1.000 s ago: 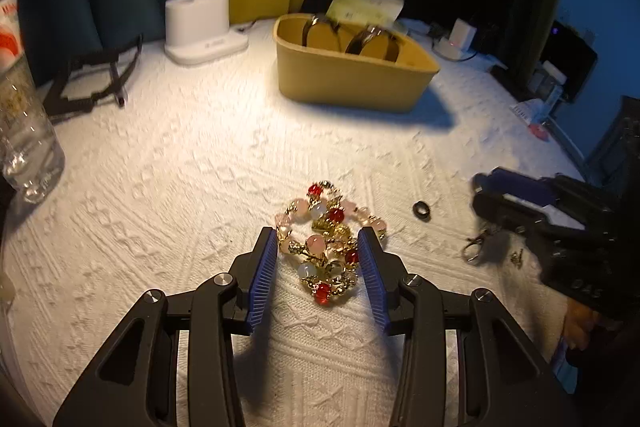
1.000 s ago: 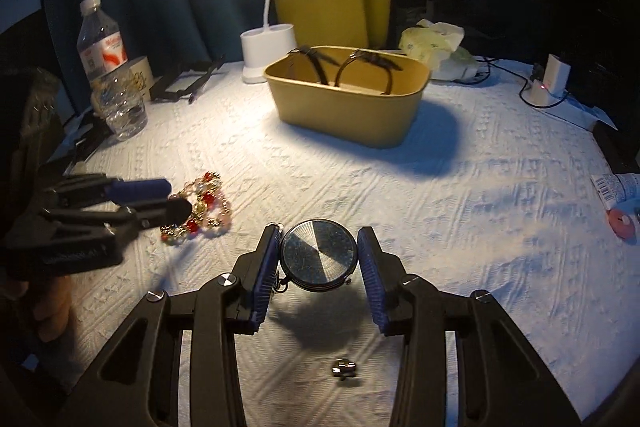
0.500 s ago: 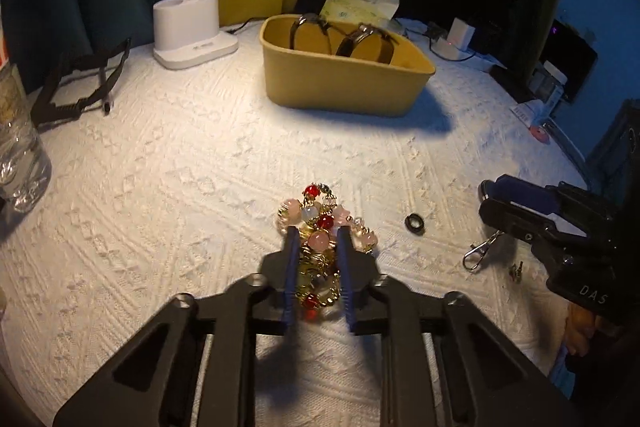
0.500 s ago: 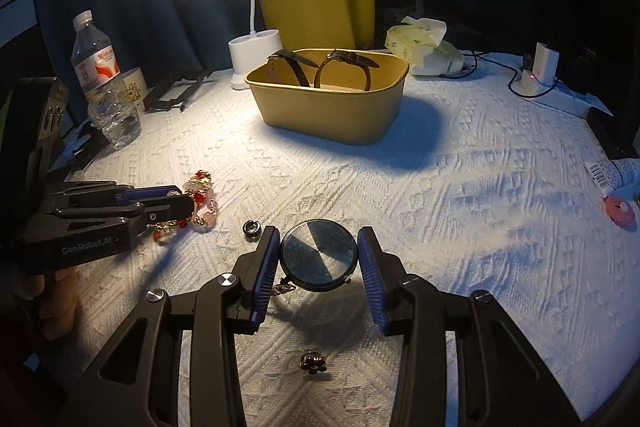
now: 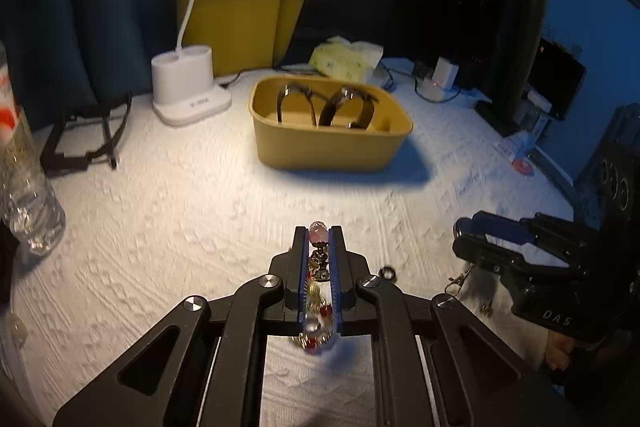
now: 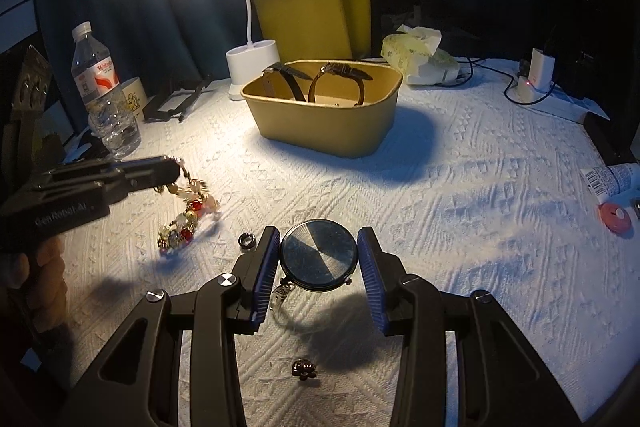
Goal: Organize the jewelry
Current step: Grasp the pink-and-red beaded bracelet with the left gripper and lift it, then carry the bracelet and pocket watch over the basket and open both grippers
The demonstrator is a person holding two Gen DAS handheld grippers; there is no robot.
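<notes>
My left gripper [image 5: 319,231] is shut on a beaded bracelet [image 5: 319,267] of pink, red and gold beads. In the right wrist view the bracelet [image 6: 188,211] hangs from the left gripper [image 6: 170,171], its lower end at or just above the cloth. My right gripper [image 6: 319,233] is shut on a round dark pocket watch [image 6: 318,255], held above its shadow. Its clasp [image 5: 460,279] dangles under the right gripper [image 5: 472,239] in the left wrist view. A yellow box [image 6: 320,131] at the back holds two strap watches [image 6: 340,75].
A small black ring [image 6: 247,241] and a dark flower-shaped stud [image 6: 304,373] lie on the white cloth. A lit white desk lamp [image 6: 252,67], a water bottle [image 6: 100,83] and a black stand [image 5: 84,135] line the back left. Chargers and cables [image 6: 536,79] sit back right.
The left gripper's jaws closed on the bracelet and lifted it off the cloth. The right gripper kept hold of the pocket watch and barely moved.
</notes>
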